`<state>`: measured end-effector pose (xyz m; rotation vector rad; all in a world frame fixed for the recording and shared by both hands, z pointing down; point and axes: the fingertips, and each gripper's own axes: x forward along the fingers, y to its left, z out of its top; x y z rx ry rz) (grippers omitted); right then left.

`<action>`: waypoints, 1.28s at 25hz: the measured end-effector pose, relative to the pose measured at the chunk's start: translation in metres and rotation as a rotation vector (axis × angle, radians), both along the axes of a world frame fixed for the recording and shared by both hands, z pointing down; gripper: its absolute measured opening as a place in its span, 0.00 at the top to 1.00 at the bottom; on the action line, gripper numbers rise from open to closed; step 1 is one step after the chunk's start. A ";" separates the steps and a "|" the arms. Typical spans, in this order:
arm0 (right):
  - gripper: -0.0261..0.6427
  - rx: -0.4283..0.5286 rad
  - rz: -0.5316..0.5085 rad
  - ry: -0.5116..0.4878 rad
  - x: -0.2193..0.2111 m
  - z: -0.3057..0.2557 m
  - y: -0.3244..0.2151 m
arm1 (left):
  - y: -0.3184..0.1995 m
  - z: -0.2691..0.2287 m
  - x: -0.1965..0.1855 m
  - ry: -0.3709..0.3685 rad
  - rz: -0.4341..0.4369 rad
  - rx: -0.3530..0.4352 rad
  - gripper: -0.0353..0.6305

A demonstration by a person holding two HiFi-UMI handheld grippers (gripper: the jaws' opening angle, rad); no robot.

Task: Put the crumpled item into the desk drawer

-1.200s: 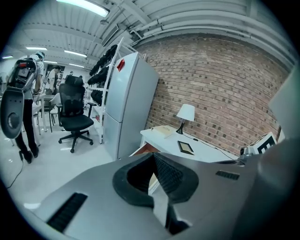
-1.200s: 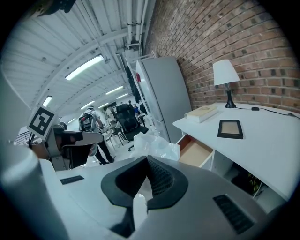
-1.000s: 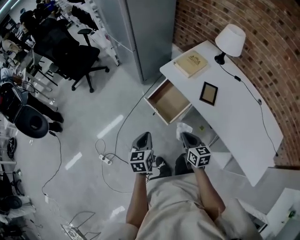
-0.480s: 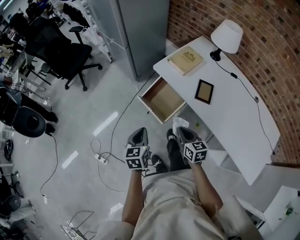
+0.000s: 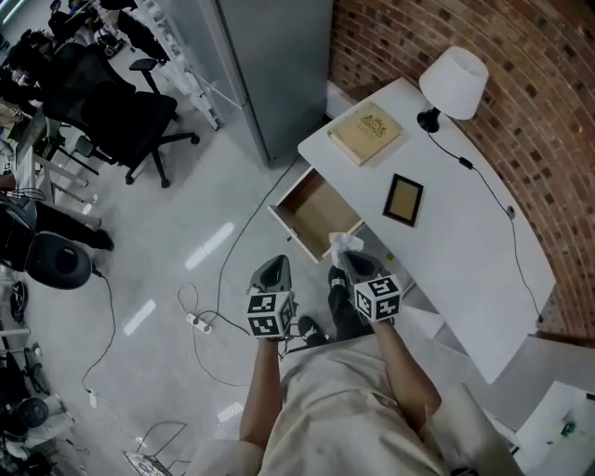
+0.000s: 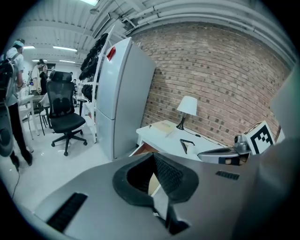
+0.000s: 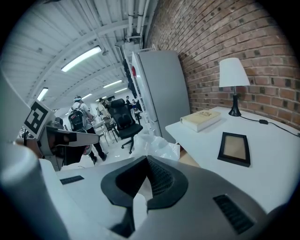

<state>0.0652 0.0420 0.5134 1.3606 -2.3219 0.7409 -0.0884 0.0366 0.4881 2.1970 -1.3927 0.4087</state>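
The drawer (image 5: 312, 212) stands open, and the right gripper (image 5: 347, 253) clamps a crumpled bag (image 5: 342, 243) beside its front edge. Alongside, the left gripper (image 5: 273, 271) has its jaws together.

One counter (image 5: 483, 270), one drawer (image 5: 316, 210), one lamp (image 5: 453, 82), one book (image 5: 364, 133), one frame (image 5: 403, 200), one fridge (image 5: 270, 65), one crumpled item (image 5: 343, 244), two grippers (image 5: 273, 271) (image 5: 348, 260).

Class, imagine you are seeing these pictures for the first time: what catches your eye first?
The tan-bottomed open drawer juts from the white desk along the brick wall. Near its front corner, the right gripper is shut on a crumpled white plastic wad.
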 end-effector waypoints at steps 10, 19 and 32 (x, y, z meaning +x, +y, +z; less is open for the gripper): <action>0.92 -0.071 -0.067 0.020 0.002 0.026 -0.057 | -0.047 0.027 0.012 -0.001 -0.048 -0.072 0.92; 0.92 -0.143 -0.135 0.010 0.002 0.056 -0.092 | -0.073 0.055 0.010 -0.015 -0.136 -0.142 0.92; 0.92 -0.218 -0.220 0.022 -0.006 0.107 -0.123 | -0.071 0.093 0.012 -0.032 -0.246 -0.237 0.92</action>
